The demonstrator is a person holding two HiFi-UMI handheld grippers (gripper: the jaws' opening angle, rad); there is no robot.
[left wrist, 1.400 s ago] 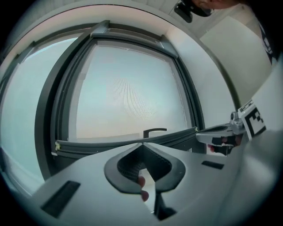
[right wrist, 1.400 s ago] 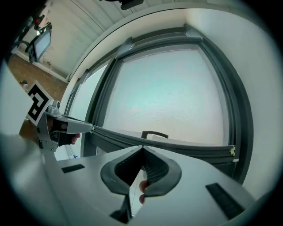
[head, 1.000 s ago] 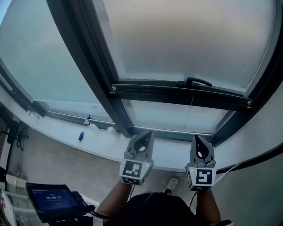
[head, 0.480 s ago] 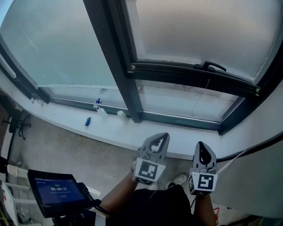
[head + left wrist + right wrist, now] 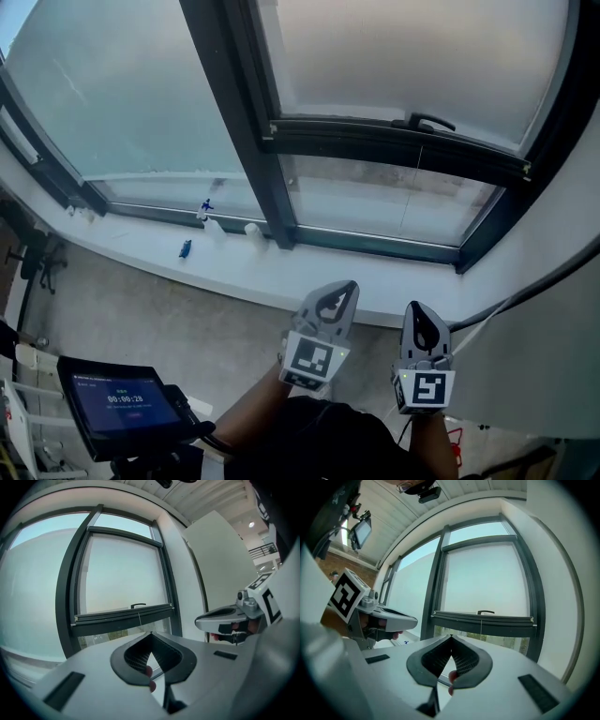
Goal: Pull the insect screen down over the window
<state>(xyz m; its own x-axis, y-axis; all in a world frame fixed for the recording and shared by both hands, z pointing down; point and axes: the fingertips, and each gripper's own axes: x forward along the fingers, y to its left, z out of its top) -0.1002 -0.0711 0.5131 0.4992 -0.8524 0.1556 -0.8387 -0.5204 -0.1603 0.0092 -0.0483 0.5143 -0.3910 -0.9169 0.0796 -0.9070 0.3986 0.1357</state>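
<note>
The insect screen (image 5: 412, 56) covers the upper part of the right window pane. Its dark bottom bar (image 5: 394, 145) with a small black handle (image 5: 427, 122) hangs above a strip of uncovered glass (image 5: 375, 206), and a thin cord (image 5: 419, 157) drops from the bar. My left gripper (image 5: 349, 285) and right gripper (image 5: 412, 307) are side by side below the sill, well back from the window, both shut on nothing. In the left gripper view the bar (image 5: 124, 616) lies beyond the shut left gripper (image 5: 150, 633). The right gripper view shows the bar (image 5: 483, 619) past the shut right gripper (image 5: 451, 637).
A white windowsill (image 5: 234, 267) carries small blue items (image 5: 185, 248). A thick dark mullion (image 5: 248, 122) separates the left pane. A white wall (image 5: 562, 328) with a dark cable (image 5: 525, 291) stands at the right. A small lit display (image 5: 117, 403) sits at lower left.
Both grippers have drawn back from the window and dropped slightly, staying shut. The screen's bottom bar keeps its height on the window.
</note>
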